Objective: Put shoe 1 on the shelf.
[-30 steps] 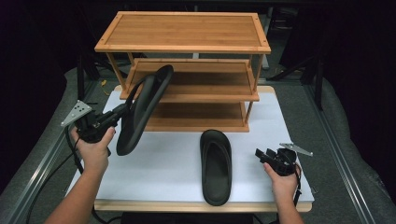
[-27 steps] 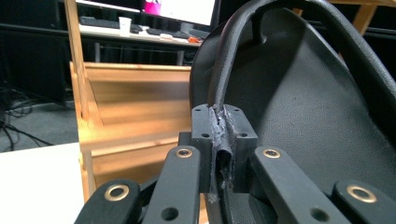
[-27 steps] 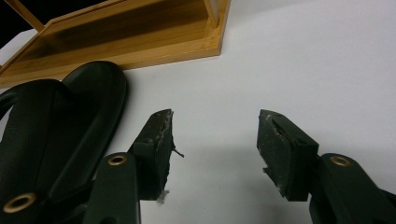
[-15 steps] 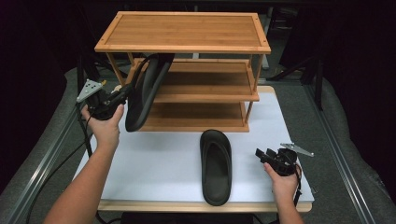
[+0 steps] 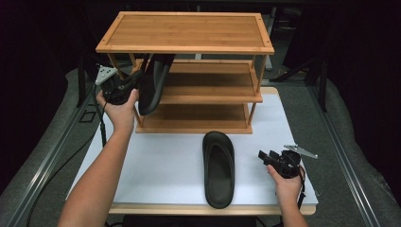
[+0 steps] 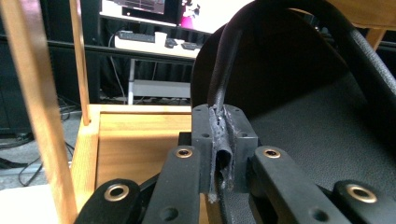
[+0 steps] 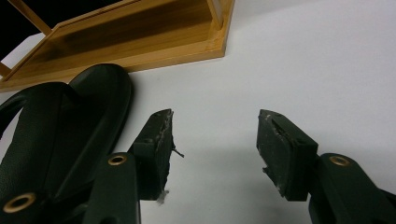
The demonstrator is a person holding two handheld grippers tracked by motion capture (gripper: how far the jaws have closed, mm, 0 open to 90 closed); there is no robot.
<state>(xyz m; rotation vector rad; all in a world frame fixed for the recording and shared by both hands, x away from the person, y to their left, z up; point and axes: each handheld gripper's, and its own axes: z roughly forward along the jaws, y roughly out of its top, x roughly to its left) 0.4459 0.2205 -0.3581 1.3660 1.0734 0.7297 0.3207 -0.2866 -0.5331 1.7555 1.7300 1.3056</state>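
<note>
Pinching one sandal point(image 5: 155, 82) by its strap keeps it on edge, slim enough to slide between the shelves of the rack point(image 5: 187, 47); the left tool point(image 6: 219, 154) has carried it up from over the tabletop point(image 5: 156, 161). Beside the second sandal point(image 5: 218, 168) lying flat, the right tool point(image 7: 215, 149) waits spread and unmoved.

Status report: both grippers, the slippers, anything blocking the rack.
Left gripper shut on held slipper, at middle shelf. Right gripper open beside second slipper, flat on table. Rack upright close by.
</note>
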